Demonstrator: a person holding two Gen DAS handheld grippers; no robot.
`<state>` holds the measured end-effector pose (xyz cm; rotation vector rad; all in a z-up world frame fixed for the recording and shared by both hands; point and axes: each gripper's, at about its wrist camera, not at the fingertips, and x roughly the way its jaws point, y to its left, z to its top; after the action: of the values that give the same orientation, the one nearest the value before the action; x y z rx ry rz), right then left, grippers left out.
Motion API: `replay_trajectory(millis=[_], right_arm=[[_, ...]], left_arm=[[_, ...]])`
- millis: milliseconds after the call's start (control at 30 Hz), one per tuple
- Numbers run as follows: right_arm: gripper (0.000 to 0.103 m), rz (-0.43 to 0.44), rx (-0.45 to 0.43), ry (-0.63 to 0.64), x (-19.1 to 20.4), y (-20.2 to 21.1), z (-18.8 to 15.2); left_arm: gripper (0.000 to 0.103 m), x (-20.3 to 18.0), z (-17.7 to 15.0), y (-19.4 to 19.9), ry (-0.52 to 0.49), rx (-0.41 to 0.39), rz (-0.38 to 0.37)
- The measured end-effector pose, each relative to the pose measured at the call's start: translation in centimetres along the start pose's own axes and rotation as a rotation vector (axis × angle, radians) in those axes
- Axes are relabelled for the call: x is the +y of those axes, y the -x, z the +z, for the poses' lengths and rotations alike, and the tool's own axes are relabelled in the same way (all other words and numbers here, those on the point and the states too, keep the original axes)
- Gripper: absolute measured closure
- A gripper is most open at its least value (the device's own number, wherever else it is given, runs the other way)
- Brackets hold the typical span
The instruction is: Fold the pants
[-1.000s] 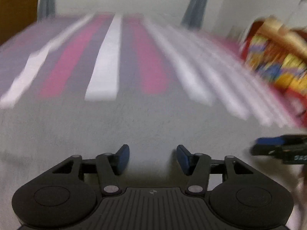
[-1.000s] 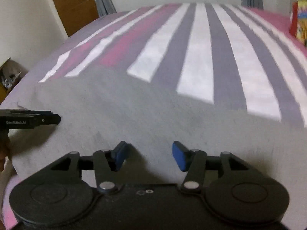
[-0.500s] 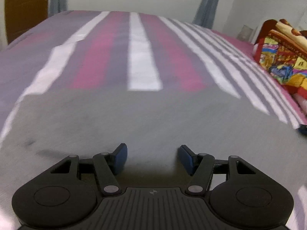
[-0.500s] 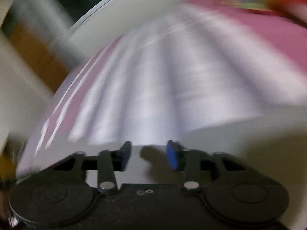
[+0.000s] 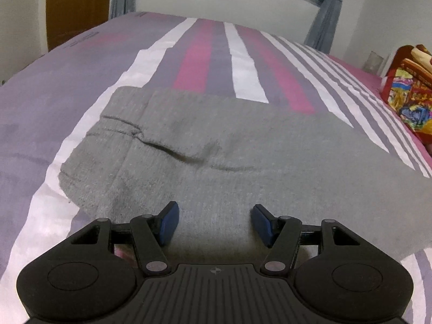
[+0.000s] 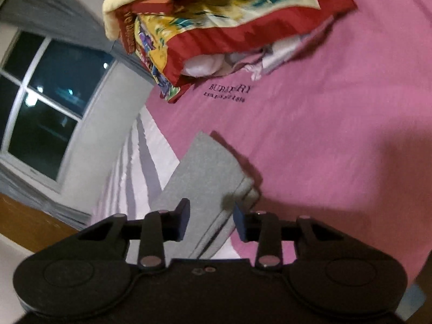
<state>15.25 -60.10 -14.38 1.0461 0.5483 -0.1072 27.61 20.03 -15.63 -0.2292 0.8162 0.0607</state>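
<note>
Grey pants (image 5: 216, 148) lie flat across the striped bed sheet (image 5: 194, 62), with the waistband end at the left. My left gripper (image 5: 214, 222) hovers low over their near edge, open, with nothing gripped between its blue pads. In the right wrist view the picture is rolled. The stacked leg ends of the pants (image 6: 205, 170) lie on the pink part of the sheet (image 6: 324, 135). My right gripper (image 6: 210, 222) is over them and its jaws are opening. The grey cloth shows in the gap, but the pads do not press on it.
A folded colourful blanket (image 6: 216, 21) with white bedding under it lies on the bed beyond the leg ends, and it also shows as the blanket (image 5: 410, 100) at the right edge. A window (image 6: 46, 102), grey curtains and a wooden door (image 5: 73, 5) line the walls.
The left view has slid along the pants to the waistband end. The right gripper swung from the middle of the pants to the leg ends and rolled, and its jaws stand closer together.
</note>
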Motion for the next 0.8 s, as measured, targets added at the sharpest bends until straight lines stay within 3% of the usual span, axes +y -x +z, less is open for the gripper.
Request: replay_trajectory(millis=[133,200,267,400,433,500,533,633,700,733,767,800], right_arm=[[0.069,-0.025,0.033,-0.070,-0.1,-2.0,-0.3],[0.099,-0.040,0.047,-0.039,0.4,-2.5,-0.6],[0.099,0.003,0.001,0.013,1.4,-1.5,-1.0],[0.097,-0.105,0.037,0.033,0.4,-1.8,-1.5],[0.092,-0.083,0.035,0.009,0.0,-1.4,-1.6],[0.069,-0.059,-0.018,0.014,0.2,0.3,-1.9],[0.048,-0.067,-0.034,0.024,0.2,0.7,-2.2],[0.044,-0.075,0.012,-0.008,-0.3,-0.8,-2.3],[0.050,-0.074,0.017,0.008,-0.2,-2.1,-2.1],[0.076,-0.090,0.031,0.023,0.2,-2.8,-1.9],[0.093,-0.091,0.063,0.037,0.7,-3.5,-1.7],[0.093,-0.078,0.056,0.082,2.1,-3.3,-1.5]], left_arm=[[0.042,0.7,0.4,-0.5,0.070,0.013,-0.019],[0.042,1.2,0.4,-0.6,0.105,0.013,-0.034],[0.042,1.4,0.4,-0.7,0.118,0.012,-0.045],[0.042,1.4,0.3,-0.8,0.102,0.017,-0.047],[0.042,1.3,0.4,-0.8,0.098,0.020,-0.045],[0.042,1.2,0.4,-0.9,0.085,0.022,-0.042],[0.042,1.1,0.4,-0.9,0.077,0.021,-0.040],[0.042,0.8,0.2,-1.1,0.063,0.014,-0.027],[0.042,0.5,0.2,-1.2,0.055,0.008,-0.013],[0.042,0.3,0.2,-1.3,0.042,0.006,-0.004],[0.042,0.1,0.1,-1.3,0.024,0.002,0.006],[0.042,0.0,0.0,-1.3,0.018,0.000,0.010]])
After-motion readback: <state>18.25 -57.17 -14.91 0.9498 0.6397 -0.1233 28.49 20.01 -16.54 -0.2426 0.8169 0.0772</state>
